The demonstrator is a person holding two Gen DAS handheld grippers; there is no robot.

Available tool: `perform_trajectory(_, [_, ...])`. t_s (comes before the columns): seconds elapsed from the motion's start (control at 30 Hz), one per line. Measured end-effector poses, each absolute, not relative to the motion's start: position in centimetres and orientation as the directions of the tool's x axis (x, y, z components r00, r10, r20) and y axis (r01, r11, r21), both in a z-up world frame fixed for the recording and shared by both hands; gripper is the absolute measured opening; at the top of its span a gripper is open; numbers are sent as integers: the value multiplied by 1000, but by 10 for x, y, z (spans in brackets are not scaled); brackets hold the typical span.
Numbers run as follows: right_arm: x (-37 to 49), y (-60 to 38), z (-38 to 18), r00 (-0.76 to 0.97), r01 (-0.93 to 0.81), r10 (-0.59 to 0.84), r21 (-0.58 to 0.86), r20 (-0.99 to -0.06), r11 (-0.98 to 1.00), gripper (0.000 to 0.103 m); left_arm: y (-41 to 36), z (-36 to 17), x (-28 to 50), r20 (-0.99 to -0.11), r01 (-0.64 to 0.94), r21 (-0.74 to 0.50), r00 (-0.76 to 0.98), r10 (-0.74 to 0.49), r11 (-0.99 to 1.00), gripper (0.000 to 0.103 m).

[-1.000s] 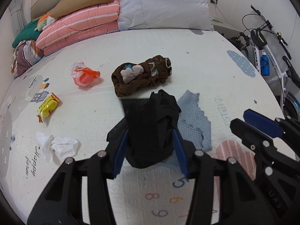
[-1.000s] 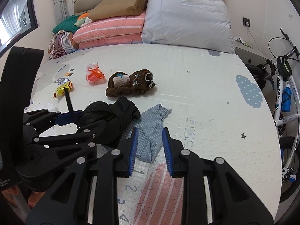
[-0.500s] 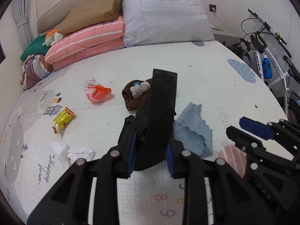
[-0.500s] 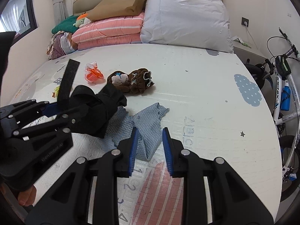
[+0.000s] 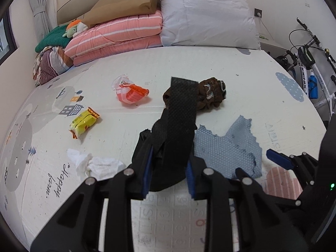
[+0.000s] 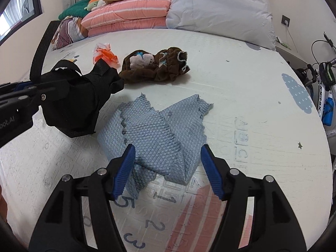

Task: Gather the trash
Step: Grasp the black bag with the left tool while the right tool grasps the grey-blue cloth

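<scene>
My left gripper is shut on a black fabric bag, held just above the white play mat, its strap sticking up. Trash lies to the left: an orange-and-white wrapper, a yellow wrapper and a crumpled white tissue. My right gripper hangs low over a crumpled blue cloth. Its jaws are opening; the near part of the cloth lies between the blue pads, which do not press on it. The bag shows at the left of the right wrist view.
A brown bundle of cloth lies beyond the blue cloth. Folded pink quilts, a big white pillow and a paper bag line the far wall. A bicycle stands past the mat's right edge.
My left gripper closed on the black bag and lifted it off the mat, strap now upright. My right gripper sank toward the blue cloth and its jaws spread wide.
</scene>
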State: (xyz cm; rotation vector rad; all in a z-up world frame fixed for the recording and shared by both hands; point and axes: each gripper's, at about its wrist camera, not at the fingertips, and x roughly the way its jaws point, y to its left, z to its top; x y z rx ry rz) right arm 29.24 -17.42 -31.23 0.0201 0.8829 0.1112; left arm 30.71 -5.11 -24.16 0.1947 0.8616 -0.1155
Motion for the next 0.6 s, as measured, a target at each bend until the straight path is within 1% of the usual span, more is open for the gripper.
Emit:
perform_trajectory(0.13, [298, -168, -324, 606, -107, 125, 76, -786, 991, 61, -52, -246, 309, -767, 177, 124, 641, -19, 976, 28])
perform_trajectory(0.17, [299, -167, -328, 595, -115, 133, 79, -793, 990, 52, -53, -247, 310, -770, 179, 123, 637, -20, 976, 28])
perform_trajectory(0.2, [300, -165, -330, 586, -123, 130, 71, -799, 990, 40, -53, -249, 310, -773, 180, 123, 634, -20, 976, 28])
perform_trajectory(0.23, [299, -163, -330, 598, -126, 107, 38, -794, 991, 35, -53, -250, 311, -774, 179, 126, 633, -17, 976, 28])
perform_trajectory(0.27, [298, -161, -329, 598, -139, 103, 23, -795, 990, 16, -54, -251, 310, -775, 180, 130, 632, -14, 975, 28])
perform_trajectory(0.3, [298, -161, -328, 591, -150, 121, 38, -798, 988, 6, -54, -252, 311, -776, 180, 131, 630, -12, 975, 28])
perform_trajectory(0.6, [286, -177, -300, 634, -110, 102, 42, -766, 993, 4, -54, -246, 307, -771, 182, 118, 636, -25, 976, 28])
